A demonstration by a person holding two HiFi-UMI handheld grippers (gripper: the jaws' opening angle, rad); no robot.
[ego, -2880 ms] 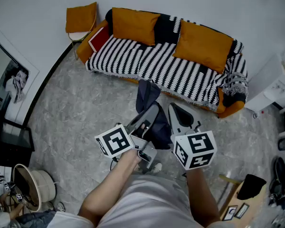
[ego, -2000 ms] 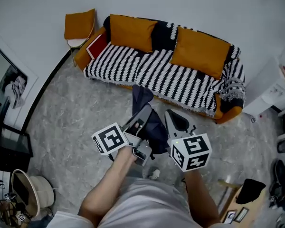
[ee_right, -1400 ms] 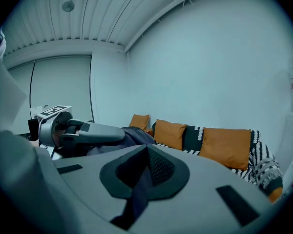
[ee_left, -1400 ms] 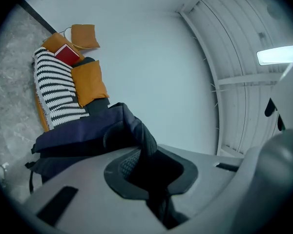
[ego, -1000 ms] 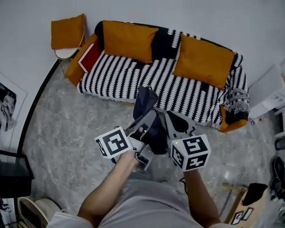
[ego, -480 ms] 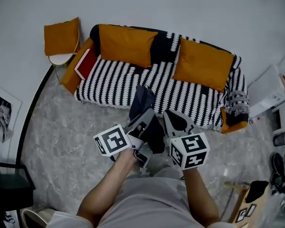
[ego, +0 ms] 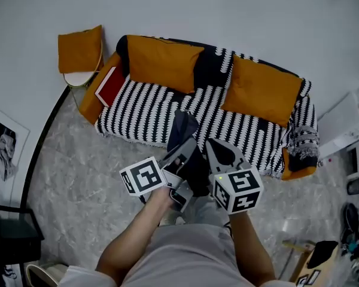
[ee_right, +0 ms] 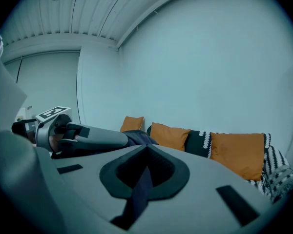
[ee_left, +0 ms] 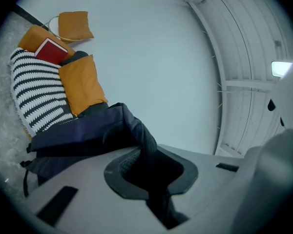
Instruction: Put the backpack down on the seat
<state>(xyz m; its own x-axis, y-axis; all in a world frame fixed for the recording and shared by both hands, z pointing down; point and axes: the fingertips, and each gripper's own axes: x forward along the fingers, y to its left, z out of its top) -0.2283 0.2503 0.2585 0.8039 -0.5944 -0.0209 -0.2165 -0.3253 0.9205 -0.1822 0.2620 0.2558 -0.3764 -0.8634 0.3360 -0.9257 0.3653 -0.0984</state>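
Observation:
A dark navy backpack (ego: 182, 130) hangs between my two grippers above the grey floor, just in front of the sofa. The left gripper (ego: 188, 147) is shut on a fold of the backpack's fabric (ee_left: 141, 140), which runs down between its jaws. The right gripper (ego: 213, 147) is shut on a dark strap (ee_right: 140, 191) that passes through its jaws. In the right gripper view the left gripper (ee_right: 88, 136) lies alongside, with the bag (ee_right: 136, 138) behind it. The sofa seat (ego: 149, 106) has a black-and-white striped cover and orange cushions (ego: 164, 61) along its back.
A red book (ego: 109, 84) rests on the sofa's left arm. An orange cushion (ego: 79, 46) sits on a small chair by the wall. White furniture (ego: 347, 124) stands at the right, and dark items (ego: 320, 250) lie on the floor at the lower right.
The sofa has drawn closer and shifted in the head view as the person stepped toward it. Both grippers keep the same hold on the backpack.

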